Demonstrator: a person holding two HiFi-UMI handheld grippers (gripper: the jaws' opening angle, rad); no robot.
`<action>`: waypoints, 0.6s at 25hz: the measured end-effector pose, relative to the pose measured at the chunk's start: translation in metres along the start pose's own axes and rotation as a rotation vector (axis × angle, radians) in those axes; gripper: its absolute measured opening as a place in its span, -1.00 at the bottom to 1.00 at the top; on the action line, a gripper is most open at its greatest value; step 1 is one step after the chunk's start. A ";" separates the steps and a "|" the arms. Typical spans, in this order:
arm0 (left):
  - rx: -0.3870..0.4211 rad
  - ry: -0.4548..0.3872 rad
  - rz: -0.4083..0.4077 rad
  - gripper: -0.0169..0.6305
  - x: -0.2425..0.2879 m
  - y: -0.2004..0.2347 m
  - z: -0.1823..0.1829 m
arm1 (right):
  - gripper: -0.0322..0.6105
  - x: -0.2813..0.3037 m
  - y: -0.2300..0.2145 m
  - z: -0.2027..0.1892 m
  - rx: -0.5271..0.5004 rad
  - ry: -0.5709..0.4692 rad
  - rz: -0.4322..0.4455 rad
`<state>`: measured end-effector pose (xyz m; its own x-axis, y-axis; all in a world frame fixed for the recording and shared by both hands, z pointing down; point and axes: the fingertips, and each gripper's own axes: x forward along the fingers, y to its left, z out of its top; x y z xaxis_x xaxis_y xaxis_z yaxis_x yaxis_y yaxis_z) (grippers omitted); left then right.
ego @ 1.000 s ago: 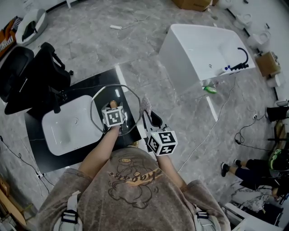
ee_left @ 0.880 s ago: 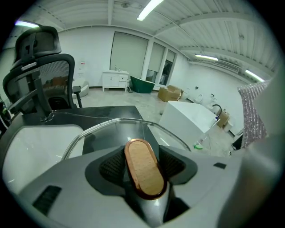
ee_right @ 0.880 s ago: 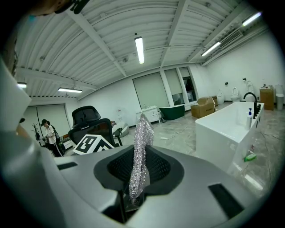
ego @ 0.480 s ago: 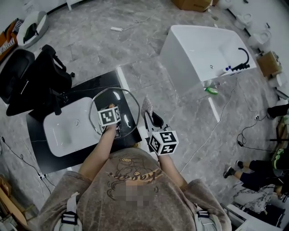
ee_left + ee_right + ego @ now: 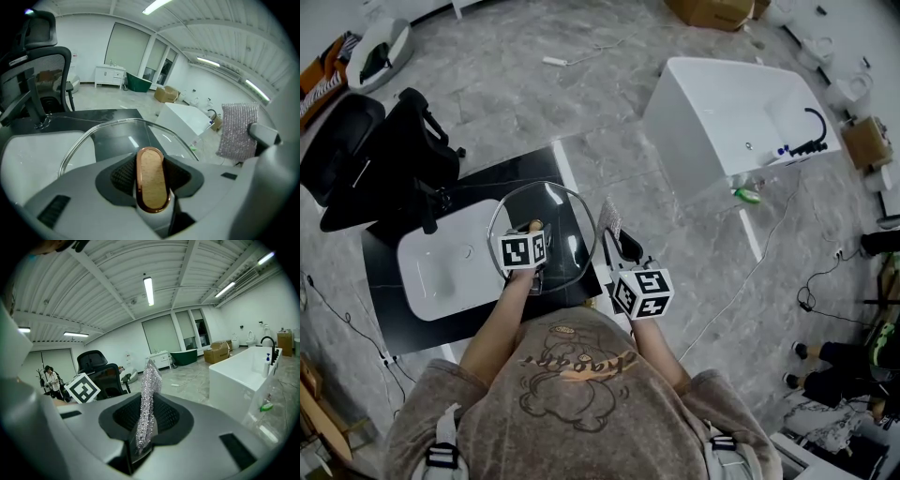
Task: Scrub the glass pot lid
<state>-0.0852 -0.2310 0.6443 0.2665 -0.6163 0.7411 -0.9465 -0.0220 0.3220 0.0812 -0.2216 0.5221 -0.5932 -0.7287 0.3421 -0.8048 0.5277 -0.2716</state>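
Lid held at the counter's right edge
A black counter [image 5: 478, 187] carries a white basin [image 5: 441, 267], and the glass pot lid [image 5: 558, 214] reaches its right edge with open floor beyond. The left gripper [image 5: 534, 231], jaws just closing, clamps the knob [image 5: 152, 180]. The right gripper [image 5: 619, 246] pinches a silver scrub cloth [image 5: 607, 221].

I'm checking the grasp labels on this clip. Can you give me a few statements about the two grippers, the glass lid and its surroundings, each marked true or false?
1. The left gripper grips the round glass pot lid by its copper-rimmed knob. True; its jaws have just been closing on that knob.
2. The right gripper is empty. False: it is shut on a silver sparkly scrubbing cloth.
3. The lid sits on a pot. False: no pot shows; the lid is over the black counter by the white basin.
4. A black office chair stands beyond the counter. True.
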 end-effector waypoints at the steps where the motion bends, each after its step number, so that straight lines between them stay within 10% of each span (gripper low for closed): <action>1: -0.010 -0.014 -0.029 -0.39 -0.005 -0.003 0.004 | -0.65 -0.001 -0.001 0.001 -0.001 -0.003 -0.004; 8: -0.243 -0.173 -0.352 -0.39 -0.063 -0.021 0.044 | -0.65 -0.024 -0.031 0.025 0.018 -0.067 -0.085; 15: -0.685 -0.329 -0.983 -0.39 -0.126 -0.057 0.080 | -0.65 -0.027 -0.025 0.034 0.049 -0.093 -0.003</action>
<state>-0.0795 -0.2153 0.4853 0.6562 -0.7414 -0.1400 -0.0546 -0.2317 0.9712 0.1174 -0.2300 0.4895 -0.5850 -0.7686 0.2590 -0.8034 0.5053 -0.3150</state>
